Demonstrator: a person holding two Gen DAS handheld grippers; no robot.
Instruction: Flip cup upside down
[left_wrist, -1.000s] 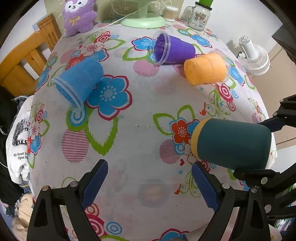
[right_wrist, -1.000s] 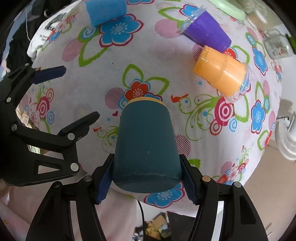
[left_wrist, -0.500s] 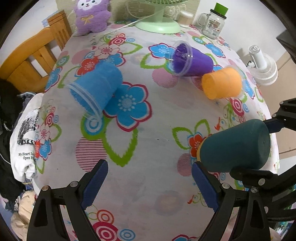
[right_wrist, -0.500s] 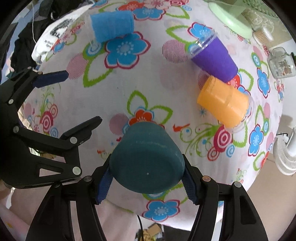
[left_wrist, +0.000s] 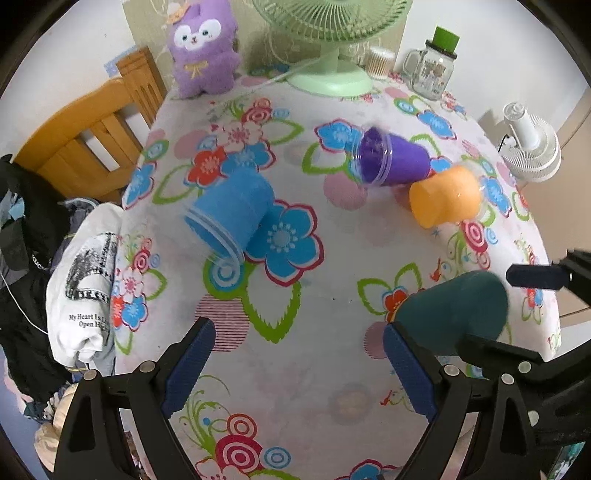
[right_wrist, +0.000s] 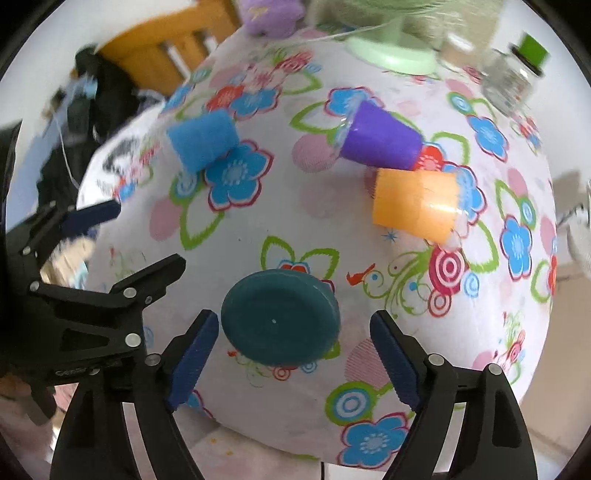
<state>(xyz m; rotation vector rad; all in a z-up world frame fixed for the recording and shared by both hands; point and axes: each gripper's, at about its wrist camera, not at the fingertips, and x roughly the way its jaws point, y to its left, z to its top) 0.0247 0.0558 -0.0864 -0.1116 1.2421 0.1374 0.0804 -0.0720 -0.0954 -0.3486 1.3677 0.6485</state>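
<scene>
A dark teal cup stands upside down on the flowered tablecloth, its flat base facing the right wrist view. My right gripper is open around it, with both pads clear of the cup. In the left wrist view the teal cup sits at the right, by the right gripper's fingers. My left gripper is open and empty above the cloth. A blue cup, a purple cup and an orange cup lie on their sides.
A green fan, a purple plush toy and a glass jar with a green lid stand at the table's far edge. A wooden chair with clothes is at the left. A white fan is off the table at the right.
My right gripper turned the teal cup from lying on its side to base-up on the cloth, then opened and let it go. Both cameras rose and tilted toward the far edge.
</scene>
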